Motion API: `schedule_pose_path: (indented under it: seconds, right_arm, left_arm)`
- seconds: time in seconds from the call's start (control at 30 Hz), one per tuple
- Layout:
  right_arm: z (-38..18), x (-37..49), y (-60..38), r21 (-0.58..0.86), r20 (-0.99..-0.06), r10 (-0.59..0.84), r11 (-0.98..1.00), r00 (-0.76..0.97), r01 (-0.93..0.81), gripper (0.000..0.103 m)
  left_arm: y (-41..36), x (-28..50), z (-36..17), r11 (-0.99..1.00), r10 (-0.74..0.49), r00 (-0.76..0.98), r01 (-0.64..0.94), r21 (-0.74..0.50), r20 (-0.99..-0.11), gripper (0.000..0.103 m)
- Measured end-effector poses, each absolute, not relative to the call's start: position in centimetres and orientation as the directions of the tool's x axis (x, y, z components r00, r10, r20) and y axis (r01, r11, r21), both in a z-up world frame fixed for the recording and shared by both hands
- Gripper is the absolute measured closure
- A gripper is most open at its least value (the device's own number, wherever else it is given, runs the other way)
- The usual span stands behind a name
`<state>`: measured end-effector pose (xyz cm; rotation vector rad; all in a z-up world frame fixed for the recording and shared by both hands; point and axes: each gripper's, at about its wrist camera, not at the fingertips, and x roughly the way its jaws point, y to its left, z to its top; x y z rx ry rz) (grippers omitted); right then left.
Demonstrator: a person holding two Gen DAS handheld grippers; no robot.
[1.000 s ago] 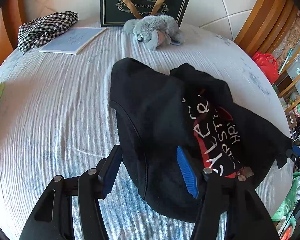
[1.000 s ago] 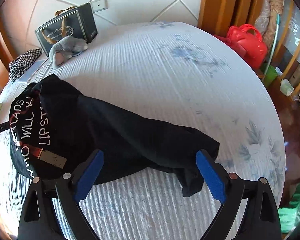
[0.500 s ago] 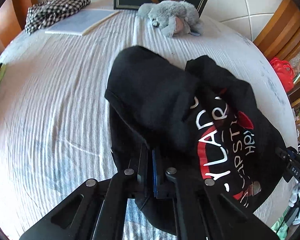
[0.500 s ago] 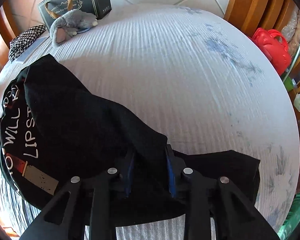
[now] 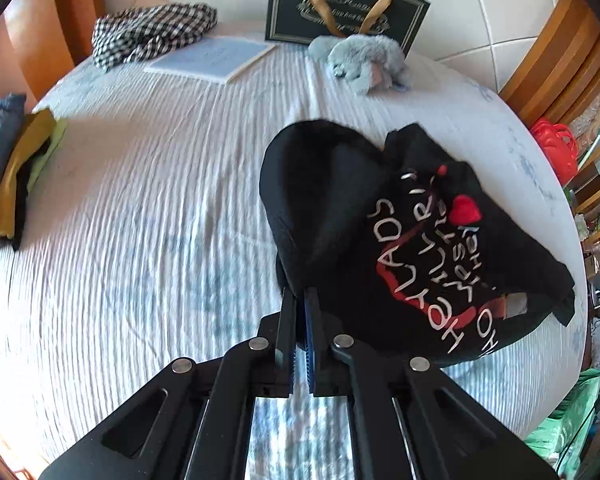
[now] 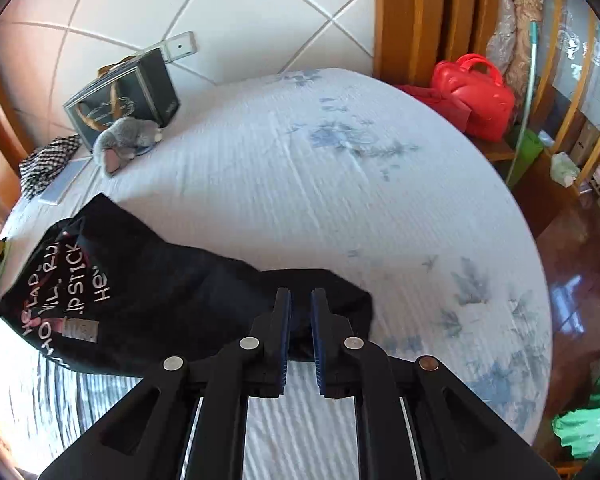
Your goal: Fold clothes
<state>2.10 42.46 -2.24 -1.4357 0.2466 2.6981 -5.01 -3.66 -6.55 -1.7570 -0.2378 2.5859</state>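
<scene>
A black T-shirt (image 5: 380,216) with white lettering and a red print lies crumpled on the white bedspread (image 5: 148,208). My left gripper (image 5: 300,300) is shut on the shirt's near left edge and holds it bunched up. In the right wrist view the same shirt (image 6: 148,292) stretches from the left to the centre. My right gripper (image 6: 300,300) is shut on the shirt's near right end.
A grey plush toy (image 5: 364,62), a dark gift bag (image 5: 340,16), a booklet (image 5: 212,58) and a checked cloth (image 5: 152,32) lie at the bed's far end. Folded clothes (image 5: 12,176) are stacked at the left edge. A red bag (image 6: 472,96) sits beyond the right side.
Both grippers were open around the shirt a second ago. They have shut on its edges and lifted it, and both views have pulled back from the bed.
</scene>
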Motion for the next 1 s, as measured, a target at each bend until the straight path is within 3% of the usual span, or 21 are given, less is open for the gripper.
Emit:
schedule_pose_path:
  seconds: [0.1, 0.17, 0.23, 0.27, 0.3, 0.4, 0.57, 0.77, 0.9, 0.93, 0.97, 1.0]
  right_arm:
    - [-2.9, -0.3, 39.3, 0.172, -0.828, -0.115, -0.984, -0.549, -0.053, 0.083]
    - [-3.3, -1.9, 36.5, 0.166, -0.833, -0.147, -0.986, -0.534, 0.014, 0.055]
    - [-3.8, -3.6, 33.9, 0.160, -0.832, -0.171, -0.985, -0.527, 0.066, 0.052]
    - [-4.0, -4.4, 32.9, 0.164, -0.832, -0.185, -0.983, -0.523, 0.086, 0.052]
    - [-4.2, -5.2, 32.0, 0.167, -0.832, -0.198, -0.980, -0.518, 0.107, 0.052]
    - [-4.8, -7.3, 29.8, 0.173, -0.840, -0.227, -0.973, -0.492, 0.153, 0.049]
    - [-6.4, -10.0, 26.6, 0.195, -0.866, -0.286, -0.949, -0.411, 0.248, 0.019]
    - [-8.9, -13.0, 24.4, 0.183, -0.891, -0.281, -0.941, -0.356, 0.283, 0.015]
    - [-10.5, -14.4, 21.8, 0.183, -0.904, -0.296, -0.921, -0.310, 0.345, 0.013]
    - [-10.9, -14.7, 20.9, 0.181, -0.910, -0.296, -0.913, -0.289, 0.367, 0.017]
    - [-11.4, -14.6, 20.2, 0.165, -0.916, -0.285, -0.909, -0.281, 0.384, 0.043]
    - [-11.6, -14.5, 19.6, 0.142, -0.921, -0.267, -0.908, -0.283, 0.394, 0.058]
  left_arm:
    - [-4.4, -3.8, -7.9, -0.983, 0.122, -0.329, 0.086, -0.159, -0.936, 0.095]
    - [-4.5, -4.7, -6.7, -0.985, 0.117, -0.373, 0.075, -0.155, -0.920, 0.088]
    - [-4.7, -5.6, -5.6, -0.986, 0.112, -0.416, 0.063, -0.151, -0.903, 0.071]
    - [-4.8, -6.1, -5.0, -0.987, 0.109, -0.437, 0.058, -0.149, -0.893, 0.053]
    - [-4.8, -6.5, -4.5, -0.988, 0.107, -0.458, 0.052, -0.147, -0.883, 0.043]
    - [-5.1, -7.9, -2.8, -0.990, 0.100, -0.519, 0.036, -0.139, -0.849, 0.043]
    - [-4.9, -13.1, -6.5, -0.994, 0.084, -0.462, 0.022, -0.106, -0.883, 0.043]
    - [-5.1, -16.5, -10.7, -0.998, -0.011, -0.426, 0.058, -0.015, -0.905, 0.043]
    - [-4.6, -17.6, -12.5, -0.998, 0.008, -0.408, 0.052, -0.032, -0.913, 0.044]
    - [-4.3, -17.7, -12.9, -0.998, 0.029, -0.396, 0.042, -0.050, -0.918, 0.049]
    - [-4.1, -17.8, -13.2, -0.997, 0.051, -0.383, 0.033, -0.069, -0.922, 0.083]
    - [-3.7, -17.9, -13.2, -0.997, 0.055, -0.377, 0.025, -0.069, -0.925, 0.100]
